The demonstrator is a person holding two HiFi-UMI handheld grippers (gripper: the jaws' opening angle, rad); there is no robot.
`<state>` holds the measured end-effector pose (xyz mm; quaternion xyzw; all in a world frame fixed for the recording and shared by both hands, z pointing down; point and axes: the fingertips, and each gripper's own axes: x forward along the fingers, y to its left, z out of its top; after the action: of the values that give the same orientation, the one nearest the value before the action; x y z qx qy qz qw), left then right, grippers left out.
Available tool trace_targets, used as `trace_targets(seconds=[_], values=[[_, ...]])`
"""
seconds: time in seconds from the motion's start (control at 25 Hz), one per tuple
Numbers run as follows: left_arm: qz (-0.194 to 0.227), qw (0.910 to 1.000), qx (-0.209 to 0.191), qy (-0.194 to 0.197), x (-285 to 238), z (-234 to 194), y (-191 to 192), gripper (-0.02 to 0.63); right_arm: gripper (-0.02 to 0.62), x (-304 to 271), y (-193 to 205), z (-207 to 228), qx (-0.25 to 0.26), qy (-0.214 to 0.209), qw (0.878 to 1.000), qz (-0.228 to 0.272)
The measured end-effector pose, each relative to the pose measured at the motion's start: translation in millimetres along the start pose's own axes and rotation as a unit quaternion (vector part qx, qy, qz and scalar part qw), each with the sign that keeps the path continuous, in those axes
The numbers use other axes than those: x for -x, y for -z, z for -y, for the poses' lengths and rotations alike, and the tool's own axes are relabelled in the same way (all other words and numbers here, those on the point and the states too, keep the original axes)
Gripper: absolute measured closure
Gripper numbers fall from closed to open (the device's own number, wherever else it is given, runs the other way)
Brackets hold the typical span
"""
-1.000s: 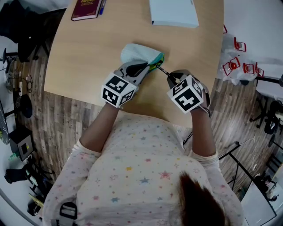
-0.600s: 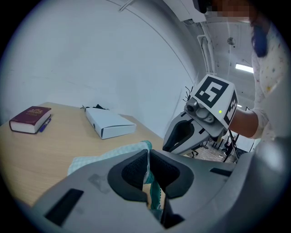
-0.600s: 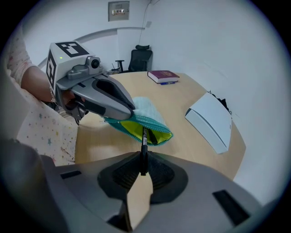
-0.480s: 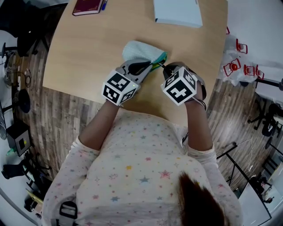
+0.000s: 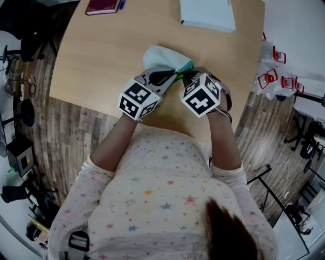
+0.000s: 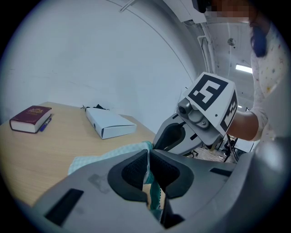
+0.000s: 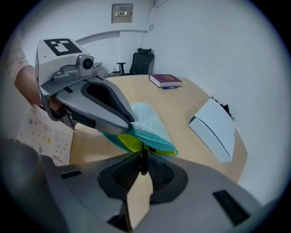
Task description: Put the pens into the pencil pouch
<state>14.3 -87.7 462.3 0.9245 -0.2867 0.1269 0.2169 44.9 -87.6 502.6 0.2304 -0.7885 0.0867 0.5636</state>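
Looking down past our star-printed shirt (image 5: 152, 198), we hold both grippers close together over the near edge of the wooden table (image 5: 96, 61).

Our left gripper (image 6: 148, 157) has its jaws pressed together on the rim of the pouch (image 5: 161, 57). A fold of teal fabric with zipper teeth is pinched flat between the dark pads. The pouch lies on the table just beyond the grippers, pale mint on the outside. Its mouth faces us and shows a yellow lining under the teal zipper edge.

Our right gripper (image 7: 142, 157) points steeply down, and its jaws are closed on a thin dark pen (image 7: 143, 162). The pen stands between the pads, and its far end comes right up to the open mouth of the pouch, by the yellow lining. We cannot tell whether the tip is already inside. The two grippers sit just beside each other, the left one holding the pouch rim on one side of the mouth and the right one at the mouth itself.

Farther off, well apart from the pouch, a flat white box (image 5: 207, 13) lies near the far right of the table. A dark red book (image 5: 103, 6) rests at the far left, with a blue pen (image 5: 121, 4) just beside it. Beyond the table, a black office chair (image 7: 143, 61) stands against the wall.
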Motion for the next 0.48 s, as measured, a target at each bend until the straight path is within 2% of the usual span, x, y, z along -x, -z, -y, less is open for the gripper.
trace_targets(seconds=[0.24, 0.48], values=[[0.001, 1.0, -0.002, -0.004, 1, -1, -1, 0.581, 0.546, -2, -3, 0, 0.003, 0.006, 1.0, 0.008], [0.007, 0.9999, -0.003, -0.012, 4, -5, -3, 0.581, 0.517, 14, -7, 5, -0.026, 0.008, 0.998, 0.05]])
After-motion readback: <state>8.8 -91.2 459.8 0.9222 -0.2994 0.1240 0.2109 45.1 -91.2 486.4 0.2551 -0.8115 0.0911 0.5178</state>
